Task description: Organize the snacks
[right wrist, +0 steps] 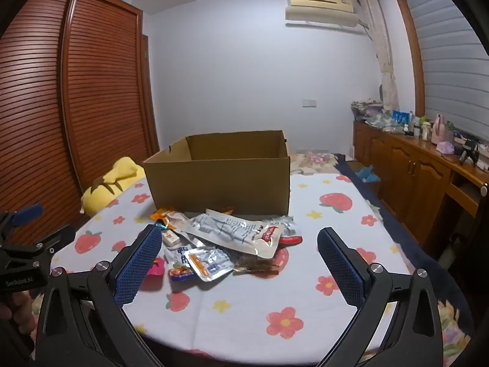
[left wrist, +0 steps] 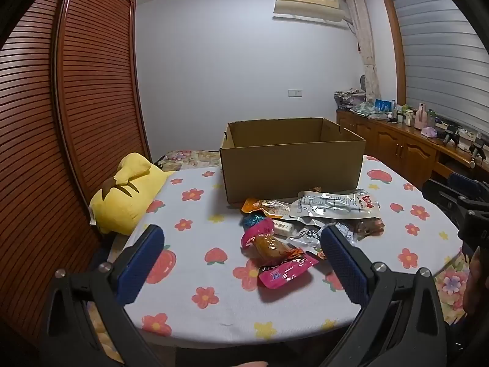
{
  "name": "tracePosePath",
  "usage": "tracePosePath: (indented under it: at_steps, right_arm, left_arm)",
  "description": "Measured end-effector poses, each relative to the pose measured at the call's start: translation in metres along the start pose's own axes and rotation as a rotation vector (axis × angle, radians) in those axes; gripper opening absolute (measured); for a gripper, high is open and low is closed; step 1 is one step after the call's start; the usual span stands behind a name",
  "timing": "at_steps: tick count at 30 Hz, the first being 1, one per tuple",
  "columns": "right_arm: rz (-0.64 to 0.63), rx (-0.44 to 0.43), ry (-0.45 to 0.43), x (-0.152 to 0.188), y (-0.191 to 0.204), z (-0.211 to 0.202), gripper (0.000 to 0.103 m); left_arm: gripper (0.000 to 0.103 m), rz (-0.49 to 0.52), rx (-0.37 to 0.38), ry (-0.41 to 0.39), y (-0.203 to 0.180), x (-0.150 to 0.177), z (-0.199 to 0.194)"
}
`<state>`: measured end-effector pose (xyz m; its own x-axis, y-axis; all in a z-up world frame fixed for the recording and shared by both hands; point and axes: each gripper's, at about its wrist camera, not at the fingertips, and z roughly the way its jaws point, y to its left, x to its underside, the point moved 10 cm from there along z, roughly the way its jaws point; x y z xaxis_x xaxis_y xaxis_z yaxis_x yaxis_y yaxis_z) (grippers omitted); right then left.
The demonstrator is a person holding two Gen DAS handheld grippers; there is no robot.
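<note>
An open cardboard box (left wrist: 290, 165) stands on the flowered tablecloth (left wrist: 195, 214); it also shows in the right wrist view (right wrist: 220, 180). A pile of snack packets lies in front of it: a large silver packet (left wrist: 334, 205) (right wrist: 232, 229), a pink packet (left wrist: 282, 270), an orange packet (left wrist: 259, 206) (right wrist: 166, 214). My left gripper (left wrist: 241, 241) is open and empty, held above the near side of the pile. My right gripper (right wrist: 240, 241) is open and empty, also near the pile.
A yellow plush toy (left wrist: 125, 195) lies at the table's left edge. A slatted wooden wardrobe (left wrist: 61, 122) stands to the left. A wooden sideboard (right wrist: 428, 168) with bottles runs along the right wall. The other gripper shows at the left edge of the right wrist view (right wrist: 24, 244).
</note>
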<state>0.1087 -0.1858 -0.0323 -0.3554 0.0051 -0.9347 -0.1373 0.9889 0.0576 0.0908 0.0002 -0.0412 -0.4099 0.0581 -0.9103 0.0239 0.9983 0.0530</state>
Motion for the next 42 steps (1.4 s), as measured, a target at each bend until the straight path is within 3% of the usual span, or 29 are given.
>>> tracePosePath:
  at_steps: [42]
  right_arm:
    - [-0.009,0.012,-0.013,-0.005,0.002,-0.007,0.103]
  left_arm:
    - [0.103,0.003,0.007,-0.018,-0.001,-0.011,-0.010]
